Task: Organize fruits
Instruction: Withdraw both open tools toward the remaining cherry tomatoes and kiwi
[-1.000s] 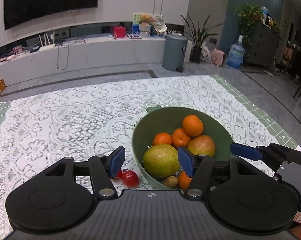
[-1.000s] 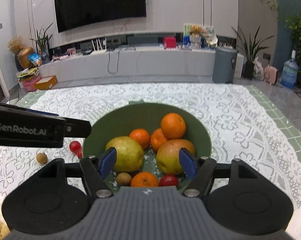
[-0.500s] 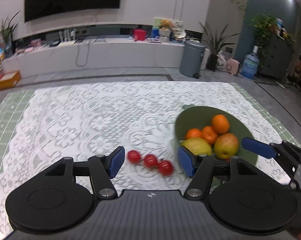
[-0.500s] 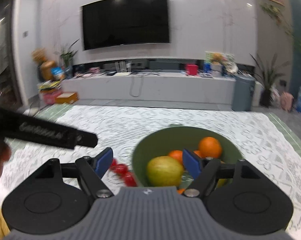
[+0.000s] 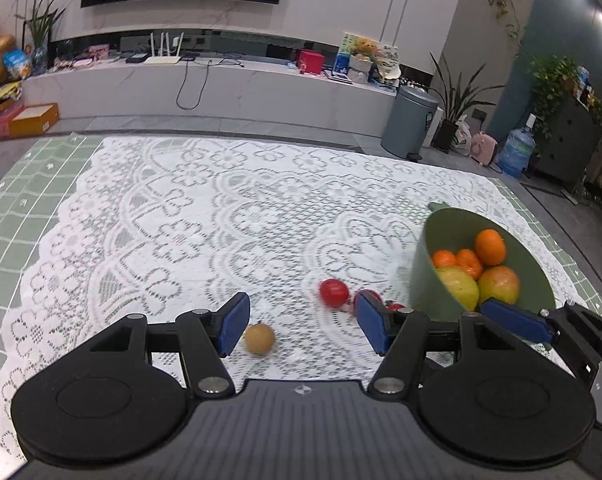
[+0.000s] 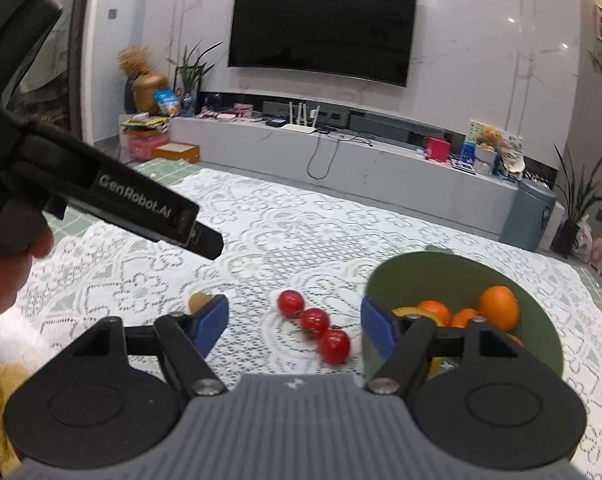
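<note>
A green bowl [image 5: 425, 248] [image 6: 541, 320] holds oranges [image 5: 489, 247] [image 6: 498, 307], a yellow-green pear [image 5: 459, 286] and a reddish mango [image 5: 499, 284]. Three red cherry tomatoes [image 6: 315, 322] [image 5: 334, 293] lie on the lace cloth left of the bowl. A small brown fruit [image 5: 259, 338] [image 6: 199, 301] lies further left. My left gripper [image 5: 301, 322] is open and empty, above the cloth with the brown fruit by its left finger. My right gripper [image 6: 293, 320] is open and empty, over the tomatoes; its finger [image 5: 515, 320] shows in the left wrist view.
The white lace cloth [image 5: 221, 220] covers a green checked table [image 5: 17, 200]. The left gripper's body [image 6: 113, 204] and the person's hand [image 6: 5, 276] sit at the left of the right wrist view. A TV wall, bench and bin [image 5: 409, 122] stand beyond the table.
Both grippers have swung left, away from above the bowl. The bowl now sits at the right of both views; the tomatoes and brown fruit have come between the fingers.
</note>
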`<state>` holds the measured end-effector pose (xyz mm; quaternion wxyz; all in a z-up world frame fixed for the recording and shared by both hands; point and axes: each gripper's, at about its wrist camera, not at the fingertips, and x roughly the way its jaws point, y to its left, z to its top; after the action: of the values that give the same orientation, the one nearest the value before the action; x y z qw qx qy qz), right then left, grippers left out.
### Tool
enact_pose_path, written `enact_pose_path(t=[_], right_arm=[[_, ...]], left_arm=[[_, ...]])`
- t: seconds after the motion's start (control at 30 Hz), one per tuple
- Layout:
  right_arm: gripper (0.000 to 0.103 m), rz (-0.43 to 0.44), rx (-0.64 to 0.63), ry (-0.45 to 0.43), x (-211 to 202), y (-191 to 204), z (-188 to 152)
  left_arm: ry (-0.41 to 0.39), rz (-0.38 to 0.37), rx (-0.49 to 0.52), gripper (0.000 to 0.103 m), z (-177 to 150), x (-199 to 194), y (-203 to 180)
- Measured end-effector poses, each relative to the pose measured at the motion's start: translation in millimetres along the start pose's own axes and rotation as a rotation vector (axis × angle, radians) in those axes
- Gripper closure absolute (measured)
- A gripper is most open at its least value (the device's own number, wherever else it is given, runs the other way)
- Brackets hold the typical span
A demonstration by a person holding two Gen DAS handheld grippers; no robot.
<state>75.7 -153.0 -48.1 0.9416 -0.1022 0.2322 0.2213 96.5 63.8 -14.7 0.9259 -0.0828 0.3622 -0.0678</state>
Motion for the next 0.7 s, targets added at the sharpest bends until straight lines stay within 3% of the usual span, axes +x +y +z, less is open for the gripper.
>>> enact_pose_path(t=[0.4, 0.7], right_arm=[[0.060, -0.022, -0.082, 0.094, 30.5, 26.3, -6.2], [0.065, -0.260, -0.156, 0.203, 61.1, 39.8, -14.0]], left_arm=[[0.050, -0.006, -0.032, 0.035, -14.4, 26.4, 23.5], [0.081, 0.055, 0.074, 0.040, -24.6, 49.9, 9.4]])
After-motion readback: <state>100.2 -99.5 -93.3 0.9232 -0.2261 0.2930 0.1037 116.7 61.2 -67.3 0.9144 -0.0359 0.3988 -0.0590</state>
